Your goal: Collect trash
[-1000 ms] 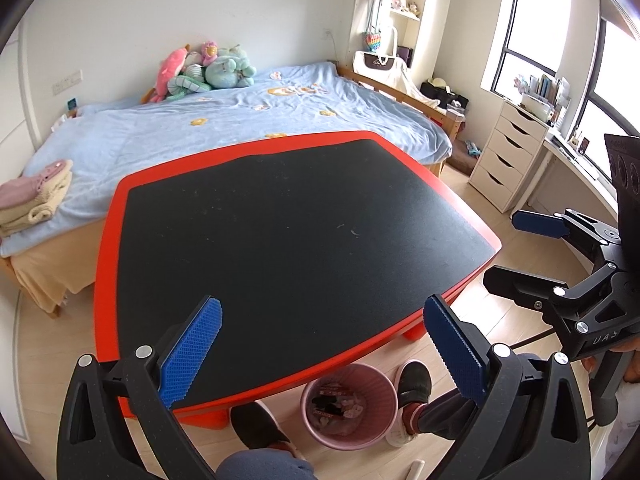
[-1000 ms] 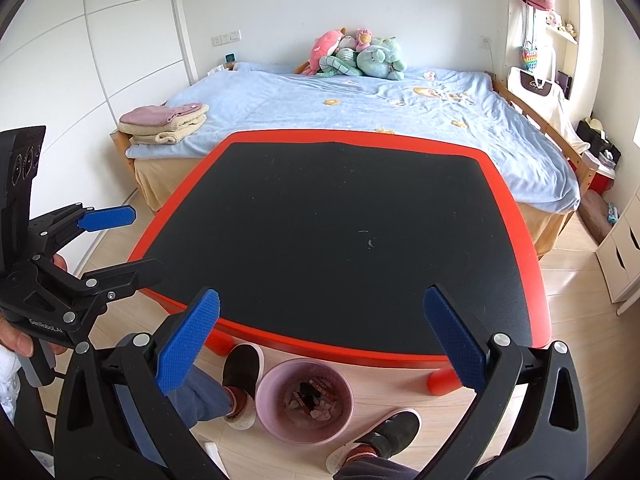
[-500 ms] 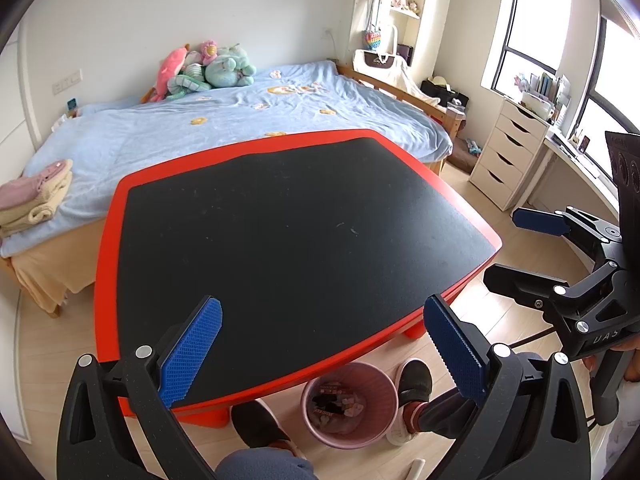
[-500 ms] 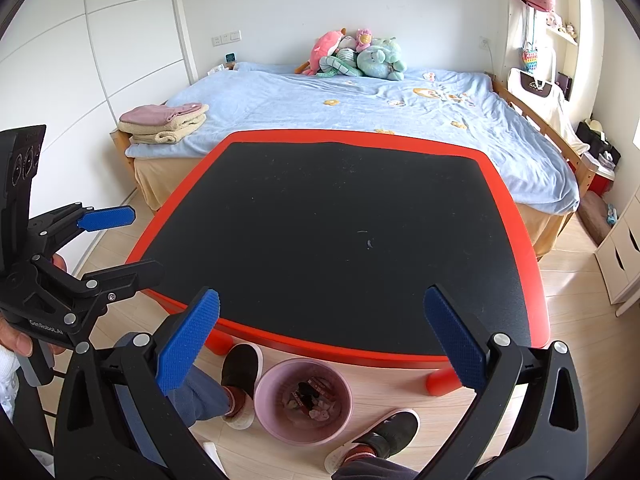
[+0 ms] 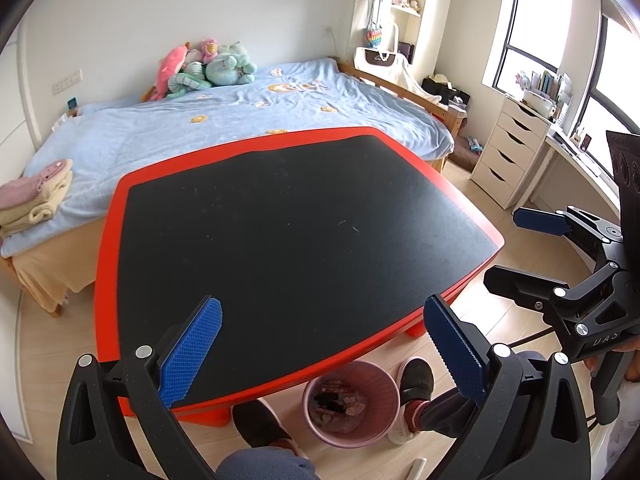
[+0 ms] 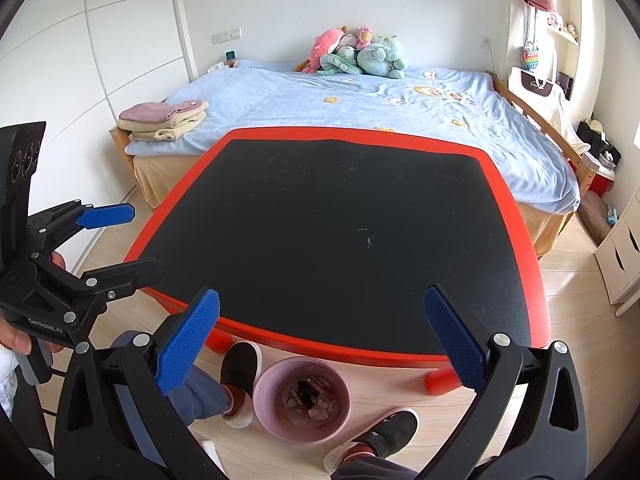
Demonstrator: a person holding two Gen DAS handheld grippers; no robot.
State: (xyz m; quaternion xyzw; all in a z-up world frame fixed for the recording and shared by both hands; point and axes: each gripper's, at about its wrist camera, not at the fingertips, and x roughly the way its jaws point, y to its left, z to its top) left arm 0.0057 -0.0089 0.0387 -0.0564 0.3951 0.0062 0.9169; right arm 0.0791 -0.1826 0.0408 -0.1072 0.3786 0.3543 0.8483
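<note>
Pink bin [image 5: 351, 404] below both claws

**Readable markings**

I read "GenRoboLAI" in white on the left gripper [image 6: 120, 246] body, near left in the right wrist view. The right gripper [image 5: 504, 248] body shows "UAS", partly hidden. Wrapper print in the bin [image 5: 351, 404] is too small to read.

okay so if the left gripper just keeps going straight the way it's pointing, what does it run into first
Probably the black table top: the open left gripper looks forward and down across it, with nothing lying between its fingers. Depth is hard to judge in this fisheye view.
</note>
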